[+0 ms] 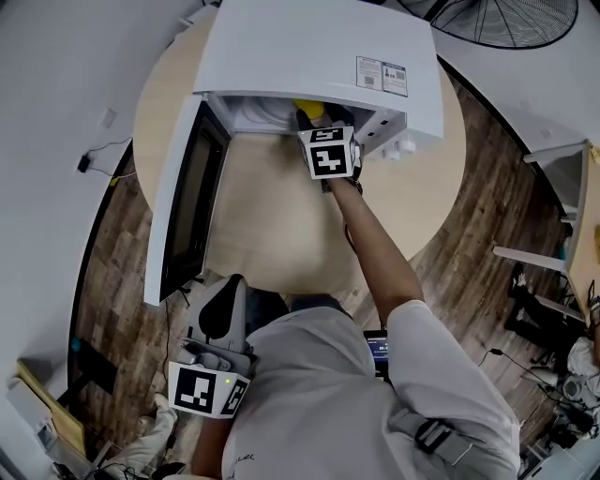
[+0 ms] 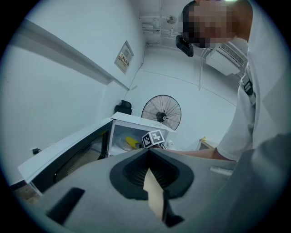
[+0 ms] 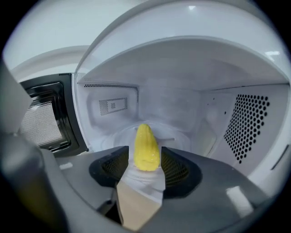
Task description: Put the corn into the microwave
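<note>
- A person's right hand-held gripper [image 3: 145,152] is reaching into the open cavity of a white microwave [image 1: 319,56] that is standing on a round wooden desk [image 1: 281,225].
- The corn [image 3: 145,136], a yellow cob, is lying on the glass turntable [image 3: 173,133] inside the microwave, its pointed end facing the back wall.
- The cob's near end is sitting between the right jaws. They are standing apart and flanking it closely, released rather than clamped, with a sliver of gap showing on the left side.
- The microwave door [image 1: 183,202] is hanging wide open on the left, its dark mesh window facing the cavity.
- The left hand-held gripper [image 2: 148,154] is waiting low near the person's body at the desk's front edge, its jaws clenched tip to tip and carrying nothing.
- A pedestal fan [image 1: 506,19] is standing behind the desk.
</note>
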